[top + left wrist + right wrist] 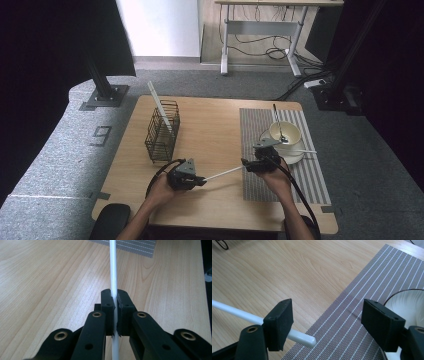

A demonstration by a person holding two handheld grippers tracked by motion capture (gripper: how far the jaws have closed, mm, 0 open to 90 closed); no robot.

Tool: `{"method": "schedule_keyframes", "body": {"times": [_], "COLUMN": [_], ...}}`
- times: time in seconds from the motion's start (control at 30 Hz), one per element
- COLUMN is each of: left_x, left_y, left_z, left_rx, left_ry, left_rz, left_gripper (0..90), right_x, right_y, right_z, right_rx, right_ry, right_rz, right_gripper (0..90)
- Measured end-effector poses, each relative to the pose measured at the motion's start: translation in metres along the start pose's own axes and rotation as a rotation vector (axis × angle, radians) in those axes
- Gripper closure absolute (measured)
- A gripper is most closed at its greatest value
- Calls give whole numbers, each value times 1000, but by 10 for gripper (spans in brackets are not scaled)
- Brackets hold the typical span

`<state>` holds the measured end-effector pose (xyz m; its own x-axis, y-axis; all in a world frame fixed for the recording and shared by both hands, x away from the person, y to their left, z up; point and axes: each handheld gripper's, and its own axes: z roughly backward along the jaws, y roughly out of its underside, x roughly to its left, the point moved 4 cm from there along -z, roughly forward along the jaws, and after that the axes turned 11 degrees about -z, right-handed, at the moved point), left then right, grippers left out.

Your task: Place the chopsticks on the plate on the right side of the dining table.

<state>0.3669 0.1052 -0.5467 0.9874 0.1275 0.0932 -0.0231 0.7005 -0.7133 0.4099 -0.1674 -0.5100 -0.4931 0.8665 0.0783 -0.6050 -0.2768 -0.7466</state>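
Chopstick [113,270] number one, long and white, is being pinched tight by the left gripper [199,180], and it is sticking out over the wooden table [210,130] toward the right gripper [247,164]. Its far tip is hanging just over the edge of the striped grey mat [367,302], between the right gripper's two black jaws. Those jaws are standing wide apart and are not pressing on anything; one jaw is sitting in front of the stick, so I cannot tell if it is touching. A second white chopstick [161,107] is leaning up out of the one wire basket [163,132] on the left side of the table. One white cup [285,133] is sitting on one saucer [292,156] on the mat, with one metal spoon [278,122] standing in it. Another thin white stick [304,150] is lying across the saucer. Two hands are holding two grippers.
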Motion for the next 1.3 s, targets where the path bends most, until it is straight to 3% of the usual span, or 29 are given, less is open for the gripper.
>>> {"method": "schedule_keyframes", "body": {"times": [0.3, 0.5, 0.67, 0.97, 1.1, 1.3], "left_x": [5, 5, 2, -7, -12, -17], "left_y": [8, 10, 11, 9, 8, 6], "left_z": [7, 10, 9, 7, 5, 3], "left_rx": [41, 65, 86, 100, 105, 111], "left_ry": [19, 47, 91, 171, 199, 233], "left_rz": [2, -8, -33, -91, -115, -149], "left_gripper": [859, 859, 859, 859, 859, 859], "right_x": [-1, 6, 18, 44, 53, 64], "right_y": [3, 13, 22, 40, 49, 57], "right_z": [13, 24, 31, 34, 31, 26], "right_rx": [24, 74, 87, 198, 245, 282], "right_ry": [-27, -139, -157, -208, -201, -230], "right_rz": [27, 15, 78, 170, 233, 334], "right_gripper": [237, 270, 228, 178, 282, 488]}}
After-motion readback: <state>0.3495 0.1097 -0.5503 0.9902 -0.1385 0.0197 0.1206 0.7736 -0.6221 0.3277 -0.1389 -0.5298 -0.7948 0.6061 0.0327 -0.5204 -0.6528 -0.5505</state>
